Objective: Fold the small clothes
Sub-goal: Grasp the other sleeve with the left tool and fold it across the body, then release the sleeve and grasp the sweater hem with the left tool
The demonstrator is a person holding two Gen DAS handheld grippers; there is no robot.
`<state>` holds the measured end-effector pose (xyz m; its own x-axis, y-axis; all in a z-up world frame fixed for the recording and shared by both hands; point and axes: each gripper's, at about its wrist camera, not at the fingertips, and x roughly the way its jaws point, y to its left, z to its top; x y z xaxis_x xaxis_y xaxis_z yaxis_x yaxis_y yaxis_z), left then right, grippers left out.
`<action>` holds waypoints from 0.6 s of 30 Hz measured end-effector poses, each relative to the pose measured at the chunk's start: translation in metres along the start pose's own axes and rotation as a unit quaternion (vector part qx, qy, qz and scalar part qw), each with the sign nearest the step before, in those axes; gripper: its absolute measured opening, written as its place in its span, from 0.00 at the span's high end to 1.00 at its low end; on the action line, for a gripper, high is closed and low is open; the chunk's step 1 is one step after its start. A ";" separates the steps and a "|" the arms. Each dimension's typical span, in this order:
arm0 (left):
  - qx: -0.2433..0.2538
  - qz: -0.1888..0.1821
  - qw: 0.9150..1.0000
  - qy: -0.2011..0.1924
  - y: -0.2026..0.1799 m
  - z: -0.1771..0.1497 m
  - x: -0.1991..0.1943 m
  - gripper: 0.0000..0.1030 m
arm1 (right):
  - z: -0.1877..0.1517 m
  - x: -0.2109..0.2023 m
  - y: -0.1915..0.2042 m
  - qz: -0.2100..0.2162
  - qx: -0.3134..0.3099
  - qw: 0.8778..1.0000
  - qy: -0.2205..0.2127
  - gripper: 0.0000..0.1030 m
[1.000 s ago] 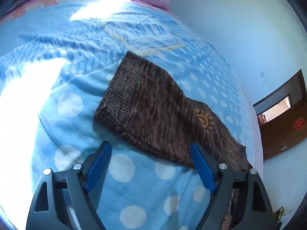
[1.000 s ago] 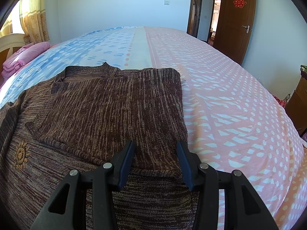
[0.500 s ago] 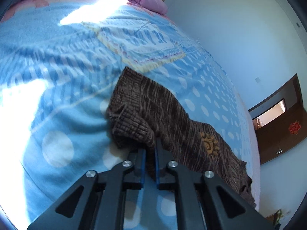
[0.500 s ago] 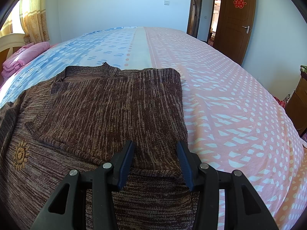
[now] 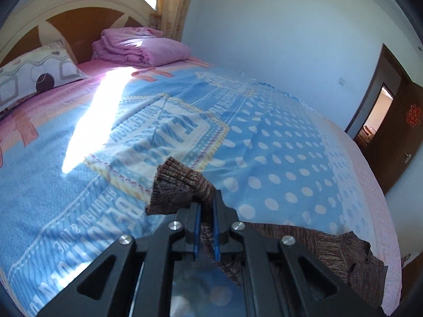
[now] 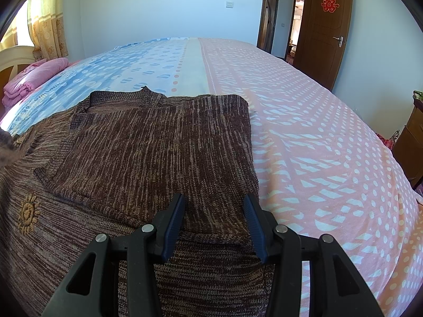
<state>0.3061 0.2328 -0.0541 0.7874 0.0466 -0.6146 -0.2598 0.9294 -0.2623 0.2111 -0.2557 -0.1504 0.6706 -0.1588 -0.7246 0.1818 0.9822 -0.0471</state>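
Note:
A small brown knit sweater lies on the bed, its right sleeve folded in over the body. A sun emblem shows near its left side. My left gripper is shut on the sweater's left sleeve cuff and holds it lifted above the blue bedspread; the rest of the sweater trails to the right. My right gripper is open and empty, hovering low over the folded sleeve's lower edge. The lifted cuff shows blurred at the right wrist view's left edge.
The bedspread is blue with dots on one side and pink on the other. A folded pink blanket and a pillow lie by the headboard. A brown door stands open beyond the bed.
My left gripper closed on the sleeve cuff and has lifted it off the bed, tilting up toward the headboard. My right gripper has stayed still and open.

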 end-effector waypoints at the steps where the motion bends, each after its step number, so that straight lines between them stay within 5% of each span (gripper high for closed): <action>1: 0.018 -0.012 1.000 -0.007 -0.016 -0.002 -0.004 0.92 | 0.000 0.000 0.000 0.000 0.000 1.000 0.000 0.53; 6: 0.127 -0.090 0.987 -0.027 -0.118 -0.030 -0.025 0.92 | 0.000 0.000 0.000 0.001 0.000 1.000 0.000 0.53; 11: 0.271 -0.171 0.947 -0.033 -0.234 -0.110 -0.054 0.92 | 0.001 0.001 0.000 0.002 0.002 1.000 0.002 0.53; 15: 0.342 -0.192 0.920 0.025 -0.285 -0.188 -0.042 0.92 | 0.001 0.001 -0.001 0.004 0.003 1.000 0.002 0.53; 18: 0.358 -0.174 0.915 0.060 -0.284 -0.221 -0.028 0.91 | 0.001 0.002 -0.001 0.005 0.003 1.000 0.003 0.52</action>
<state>0.2345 -0.1135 -0.1272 0.6743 -0.2980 -0.6757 0.4617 0.8842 0.0708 0.2132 -0.2569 -0.1507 0.6677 -0.1490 -0.7293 0.1800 0.9830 -0.0361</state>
